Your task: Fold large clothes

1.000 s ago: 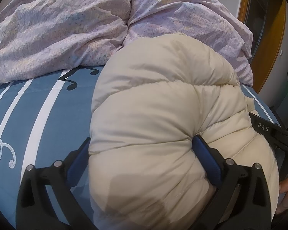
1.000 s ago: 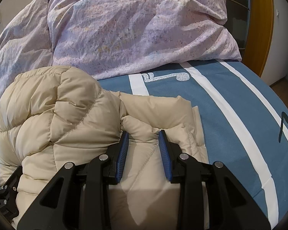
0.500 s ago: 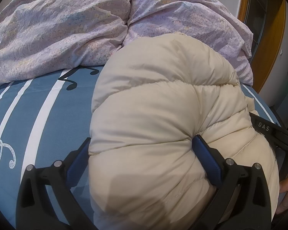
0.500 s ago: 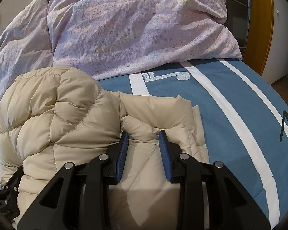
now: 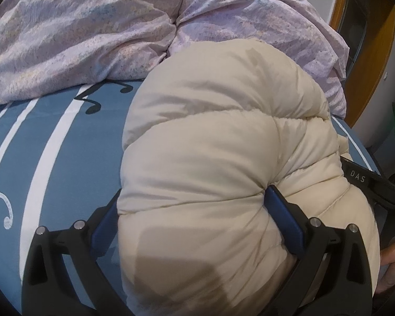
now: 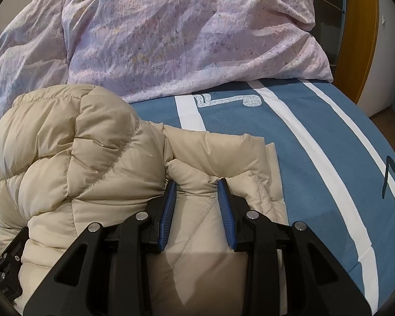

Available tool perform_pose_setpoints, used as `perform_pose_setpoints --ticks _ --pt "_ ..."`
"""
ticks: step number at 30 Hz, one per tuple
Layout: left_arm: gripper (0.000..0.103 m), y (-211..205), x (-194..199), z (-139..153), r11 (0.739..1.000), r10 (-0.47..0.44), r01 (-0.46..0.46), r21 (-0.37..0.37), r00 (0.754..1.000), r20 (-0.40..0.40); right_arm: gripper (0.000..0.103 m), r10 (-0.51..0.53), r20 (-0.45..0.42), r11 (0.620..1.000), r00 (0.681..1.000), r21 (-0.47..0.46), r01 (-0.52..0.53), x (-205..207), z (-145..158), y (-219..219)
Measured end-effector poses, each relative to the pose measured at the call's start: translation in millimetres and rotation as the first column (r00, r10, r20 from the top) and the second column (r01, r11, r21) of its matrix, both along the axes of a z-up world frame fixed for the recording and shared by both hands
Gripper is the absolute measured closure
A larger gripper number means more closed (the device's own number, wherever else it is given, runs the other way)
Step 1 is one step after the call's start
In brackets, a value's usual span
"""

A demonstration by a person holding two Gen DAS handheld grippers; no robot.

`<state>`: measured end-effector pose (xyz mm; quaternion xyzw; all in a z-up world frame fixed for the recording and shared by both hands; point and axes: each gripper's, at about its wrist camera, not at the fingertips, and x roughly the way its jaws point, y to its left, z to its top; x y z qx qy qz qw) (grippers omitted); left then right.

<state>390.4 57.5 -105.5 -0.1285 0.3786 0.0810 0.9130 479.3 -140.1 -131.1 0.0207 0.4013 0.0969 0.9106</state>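
Ahead — pillows (image 6: 187,39); rightward bare sheet (image 6: 329,158)

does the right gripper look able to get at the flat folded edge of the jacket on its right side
Probably yes: the right gripper already pinches the beige puffer jacket beside that flat edge, and only bare blue bedsheet lies past it.

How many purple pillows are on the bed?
2. One pillow lies at the head of the bed, behind the puffy jacket; the other pillow lies left of it. More may be hidden.
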Motion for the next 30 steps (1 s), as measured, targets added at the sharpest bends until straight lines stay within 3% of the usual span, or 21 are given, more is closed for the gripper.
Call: perform_pose_setpoints --ticks 4,6,8,10,12,16,22,30 --pt "0.002 5.0 -3.0 1.7 0.999 -0.004 0.004 -0.046 1.000 -0.012 0.068 0.023 -0.026 1.000 0.999 0.013 -0.023 -3.4 6.8 -5.8" --pt "0.002 13.1 -12.1 5.1 0.993 -0.012 0.008 -0.119 0.999 -0.035 0.067 0.049 -0.054 0.998 0.997 0.052 -0.047 -3.8 14.1 -16.8" --pt "0.002 25.1 -29.4 11.1 0.980 -0.021 0.016 -0.199 0.999 -0.024 0.052 0.075 -0.061 0.987 0.995 0.145 -0.066 -9.4 25.5 -36.0" --pt "0.003 34.3 -42.8 17.4 0.976 -0.018 0.015 -0.215 1.000 -0.012 0.017 0.070 -0.045 0.971 0.997 0.231 -0.057 -23.1 40.8 -55.6" --pt "0.003 42.8 -53.5 23.0 0.974 -0.011 0.010 -0.228 1.000 -0.004 0.006 0.047 -0.024 0.967 0.999 0.253 -0.039 -33.0 53.0 -70.2" --pt "0.003 57.1 -63.9 26.9 0.960 0.001 -0.007 -0.278 1.000 -0.021 0.003 0.098 -0.095 0.946 0.991 0.319 -0.063 -38.6 53.5 -87.0" --pt "0.003 63.5 -64.5 12.9 0.921 -0.006 -0.022 -0.389 0.998 -0.069 0.003 0.139 -0.245 0.928 0.960 0.370 -0.040 -34.8 23.8 -96.7" --pt "0.003 54.3 -59.7 9.7 0.919 -0.030 -0.004 -0.393 0.996 -0.079 0.002 0.227 -0.306 0.848 0.925 0.528 -0.034 -24.8 -0.4 -103.6"
